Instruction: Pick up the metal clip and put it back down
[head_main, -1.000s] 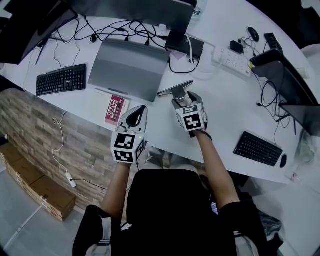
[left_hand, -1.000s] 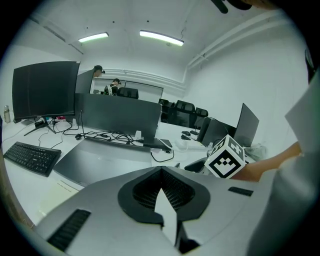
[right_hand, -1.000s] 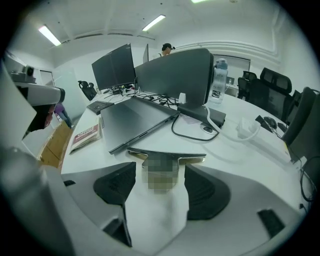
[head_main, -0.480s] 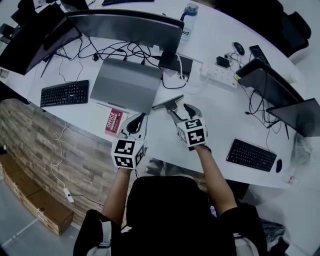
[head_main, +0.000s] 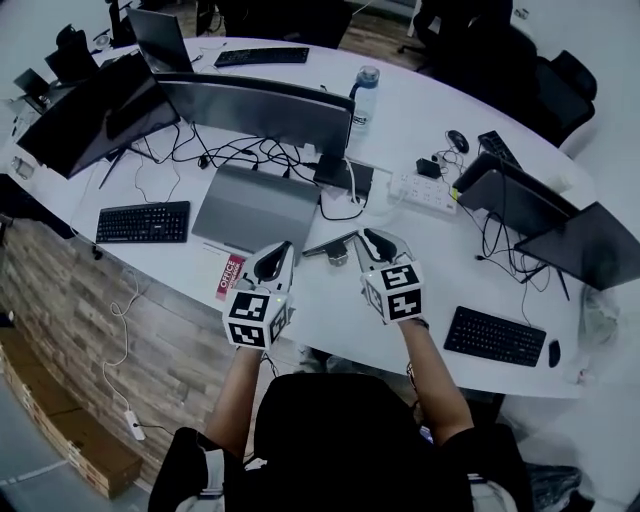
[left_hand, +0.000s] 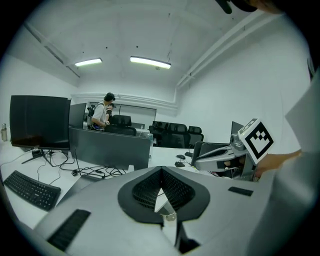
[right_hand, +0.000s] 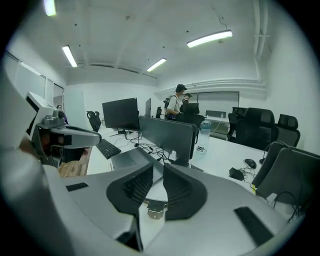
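While your right gripper (head_main: 366, 238) has the clip (head_main: 330, 246) pinched at its tips, the clip hangs up off the desk (head_main: 440, 255). In the head view it sticks out to the left of those tips w/ its long bar roughly level. That gripper's jaws have just been closing, and the right gripper view shows a pale metal strip wedged btw the black pads, so it's a real grip imo, not an empty squeeze.

Your left gripper (head_main: 283, 250) hovers just beside it on the left. Its pads are pressed together at the tips w/ nothing btw them, just a sliver of desk showing through lower down.

Under and behind the clip is the near corner of the grey laptop (head_main: 255, 205). A red booklet (head_main: 229, 278) lies at the desk edge just left of the left gripper, and a black keyboard (head_main: 143, 222) sits further left.

Behind the laptop there's a tangle of cables (head_main: 240, 155), then a wide monitor (head_main: 260, 105) w/ a bottle (head_main: 364, 98) near its right end. A power strip (head_main: 428, 190) is off to the right, well apart from the clip, and a 2nd keyboard (head_main: 495, 336) lies by the edge on your right.
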